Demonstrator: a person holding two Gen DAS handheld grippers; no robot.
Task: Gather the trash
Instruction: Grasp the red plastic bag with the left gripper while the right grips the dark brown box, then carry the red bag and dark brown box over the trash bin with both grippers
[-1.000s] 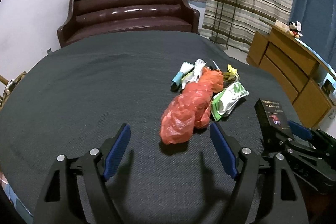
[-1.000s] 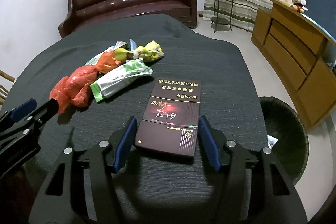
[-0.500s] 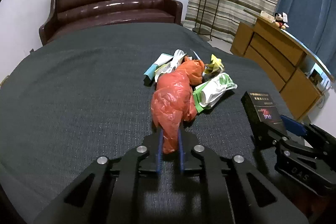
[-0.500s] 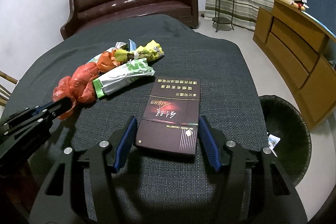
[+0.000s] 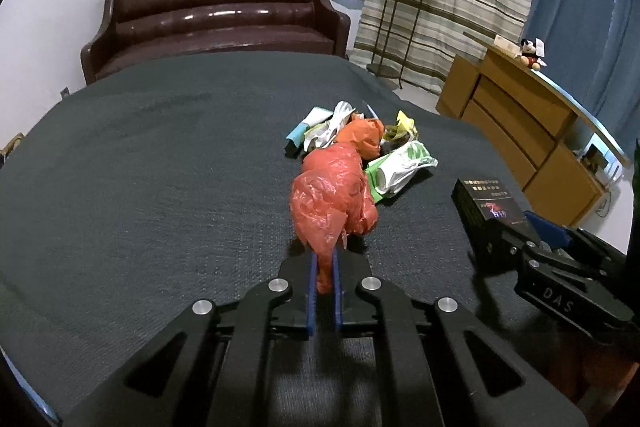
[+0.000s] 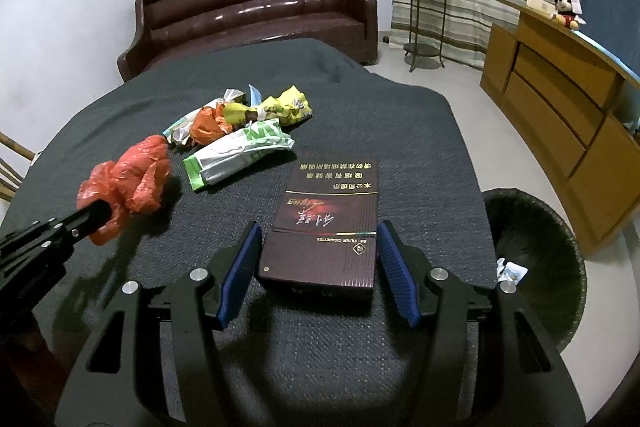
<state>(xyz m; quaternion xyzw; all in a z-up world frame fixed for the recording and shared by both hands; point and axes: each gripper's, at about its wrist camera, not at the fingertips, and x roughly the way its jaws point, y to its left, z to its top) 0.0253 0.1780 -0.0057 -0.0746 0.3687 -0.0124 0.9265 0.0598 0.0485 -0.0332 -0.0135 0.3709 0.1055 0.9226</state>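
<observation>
My left gripper (image 5: 324,267) is shut on the near end of a crumpled red plastic bag (image 5: 334,195), which also shows in the right wrist view (image 6: 124,183), lifted a little off the dark table (image 5: 140,187). My right gripper (image 6: 318,259) is open, its fingers on either side of a dark maroon cigarette carton (image 6: 326,227) lying flat. A green and white wrapper (image 6: 240,155), a smaller orange bag (image 6: 208,127) and a yellow wrapper (image 6: 284,109) lie in a pile behind.
A black bin (image 6: 536,263) with a scrap in it stands on the floor right of the table. A brown leather sofa (image 6: 256,11) is behind the table, a wooden cabinet (image 6: 568,107) at the right, a plant stand (image 6: 424,7) by the curtain.
My left gripper went from open around the red bag to shut on its near end, and the bag has come up off the table. My right gripper has stayed open around the carton.
</observation>
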